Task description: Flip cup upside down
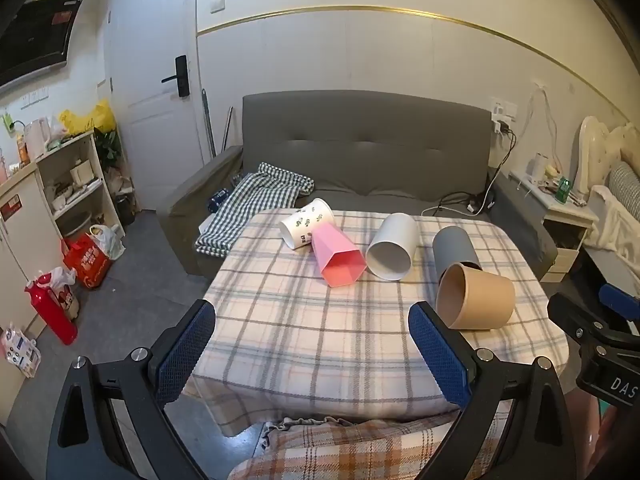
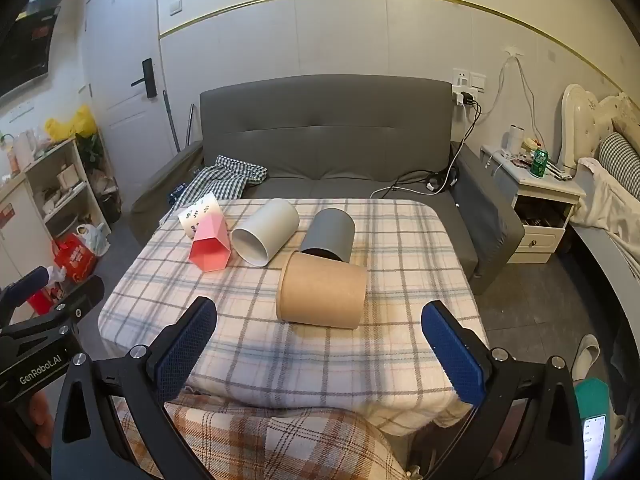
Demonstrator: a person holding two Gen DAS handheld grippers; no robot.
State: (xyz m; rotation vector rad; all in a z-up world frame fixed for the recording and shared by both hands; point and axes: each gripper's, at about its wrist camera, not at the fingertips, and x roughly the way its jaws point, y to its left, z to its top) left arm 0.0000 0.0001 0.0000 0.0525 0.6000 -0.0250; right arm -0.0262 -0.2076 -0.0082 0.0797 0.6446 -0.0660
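Several cups lie on their sides on a plaid-covered table [image 1: 304, 332] [image 2: 400, 344]: a white patterned paper cup [image 1: 306, 222] [image 2: 198, 212], a pink faceted cup [image 1: 338, 258] [image 2: 212, 246], a white cup [image 1: 392, 246] [image 2: 266, 232], a grey cup [image 1: 454, 248] [image 2: 330, 234] and a brown paper cup [image 1: 476, 298] [image 2: 322, 290]. My left gripper [image 1: 312, 320] is open and empty above the table's near edge. My right gripper [image 2: 320, 320] is open and empty, just short of the brown cup; it also shows at the right edge of the left wrist view [image 1: 600, 332].
A grey sofa [image 1: 360, 152] [image 2: 328, 136] with a checked cloth [image 1: 256, 204] stands behind the table. Shelves and bags [image 1: 86, 256] are on the floor at left. A nightstand [image 2: 532, 196] and a bed are at right. A plaid cloth lies below the grippers.
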